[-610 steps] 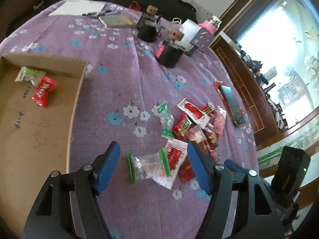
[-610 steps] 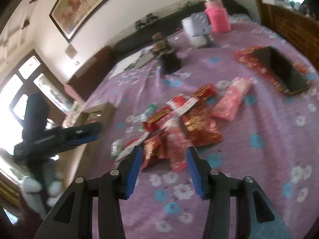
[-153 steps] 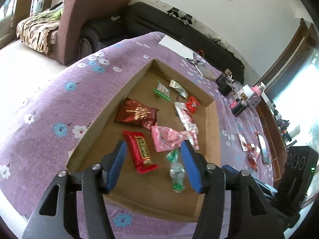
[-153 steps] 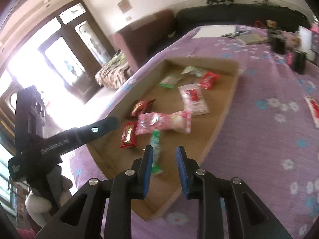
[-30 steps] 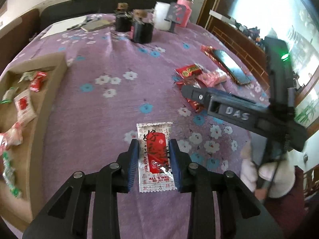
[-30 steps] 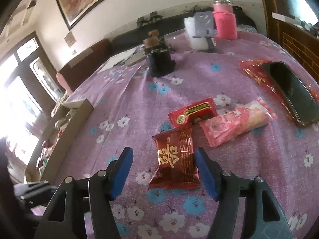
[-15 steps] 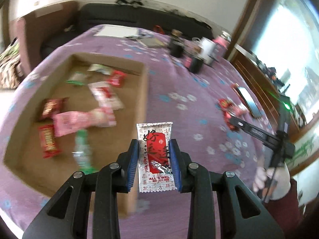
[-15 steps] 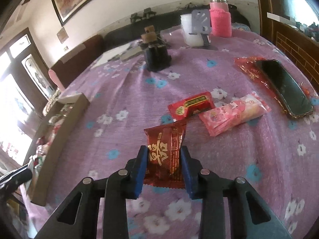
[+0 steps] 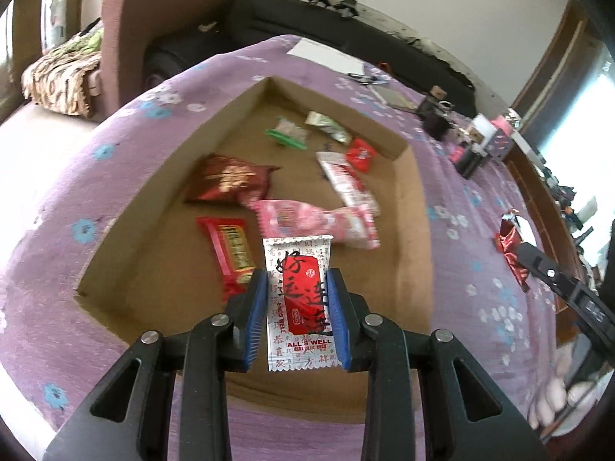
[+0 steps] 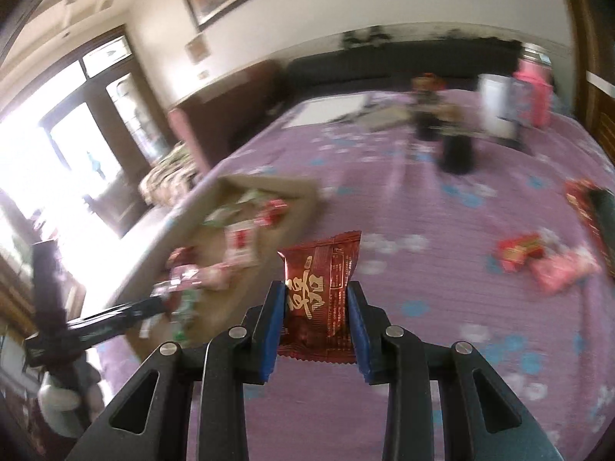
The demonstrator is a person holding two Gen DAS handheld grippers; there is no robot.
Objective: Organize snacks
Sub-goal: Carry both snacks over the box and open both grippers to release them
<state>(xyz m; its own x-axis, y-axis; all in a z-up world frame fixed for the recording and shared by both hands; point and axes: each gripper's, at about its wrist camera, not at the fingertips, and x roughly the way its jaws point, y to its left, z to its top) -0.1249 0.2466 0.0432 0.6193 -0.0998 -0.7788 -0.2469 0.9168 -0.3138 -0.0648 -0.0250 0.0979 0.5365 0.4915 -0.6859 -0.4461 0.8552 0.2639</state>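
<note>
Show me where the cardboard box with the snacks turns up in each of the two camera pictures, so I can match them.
Left wrist view: the cardboard box fills the middle, open, directly beyond the white and red packet held in the left gripper.
Right wrist view: the same box sits at middle left, blurred, beyond and left of the dark red packet in the right gripper.
Shared landmark: the purple flowered cloth under it.

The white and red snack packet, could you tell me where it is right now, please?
In the left wrist view the white and red snack packet is pinched in the left tool, held over the near end of the cardboard box, just above the pink wrapper.
</note>
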